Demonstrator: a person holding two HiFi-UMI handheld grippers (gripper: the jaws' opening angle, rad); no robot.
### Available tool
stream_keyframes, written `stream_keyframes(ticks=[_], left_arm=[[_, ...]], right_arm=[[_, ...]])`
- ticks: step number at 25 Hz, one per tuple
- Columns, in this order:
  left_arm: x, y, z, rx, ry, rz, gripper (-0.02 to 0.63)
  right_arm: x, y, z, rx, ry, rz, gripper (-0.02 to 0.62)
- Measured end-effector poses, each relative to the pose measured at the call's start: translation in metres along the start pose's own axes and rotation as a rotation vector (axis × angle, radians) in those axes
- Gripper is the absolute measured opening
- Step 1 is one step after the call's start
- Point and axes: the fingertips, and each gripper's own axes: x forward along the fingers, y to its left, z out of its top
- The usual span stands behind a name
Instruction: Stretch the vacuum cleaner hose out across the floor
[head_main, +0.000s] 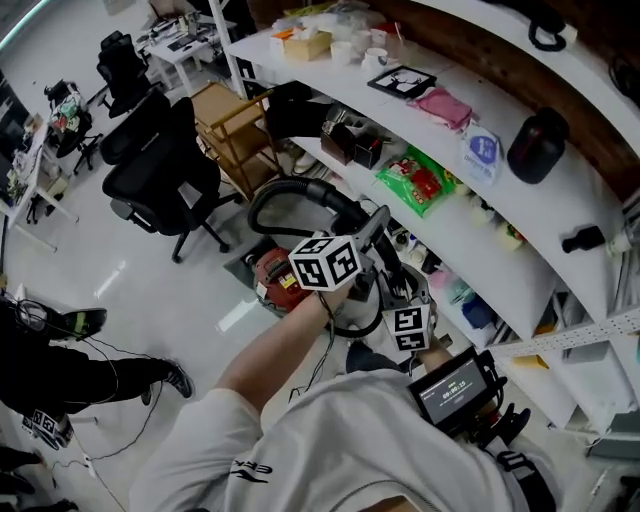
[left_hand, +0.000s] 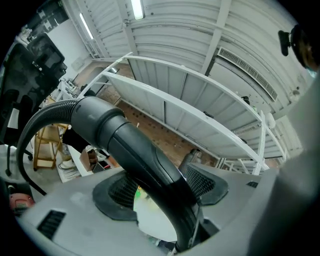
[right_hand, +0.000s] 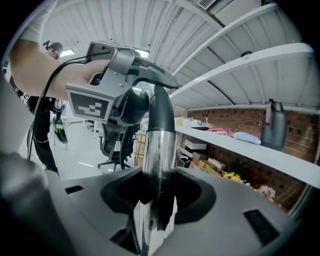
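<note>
Head view: hose (head_main: 285, 184) arcs up from the red vacuum cleaner (head_main: 275, 279), my left gripper (left_hand: 165, 192) clamping its black handle (left_hand: 135, 145), right gripper (right_hand: 157, 197) clamping the chrome tube (right_hand: 160, 150), so I'd pull away smoothly, avoiding kinks.

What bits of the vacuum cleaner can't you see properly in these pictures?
Left gripper view: past the left gripper, the hose curves into the dark left rim; its far end is lost.
Head view: the red vacuum body is mostly behind that gripper's marker cube and the person's arm.
Right gripper view: the metal tube drops behind the right gripper's body, hiding its lower end.
</note>
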Motion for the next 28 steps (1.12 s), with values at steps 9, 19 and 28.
stream_keyframes(ticks=[9,19,28], left_arm=[[0.011,-0.073,-0.064,0.005,0.099,-0.103,0.291],[0.030,-0.187,-0.151,0.069,0.195,-0.232,0.288],[0.033,-0.290,-0.232,0.086,0.278,-0.314,0.288]], right_arm=[[-0.071,-0.028,-0.047,0.055,0.059,-0.099,0.155],[-0.166,-0.081,-0.112,0.142,0.099,-0.220,0.155],[-0.266,-0.118,-0.171,0.203,0.111,-0.310,0.155]])
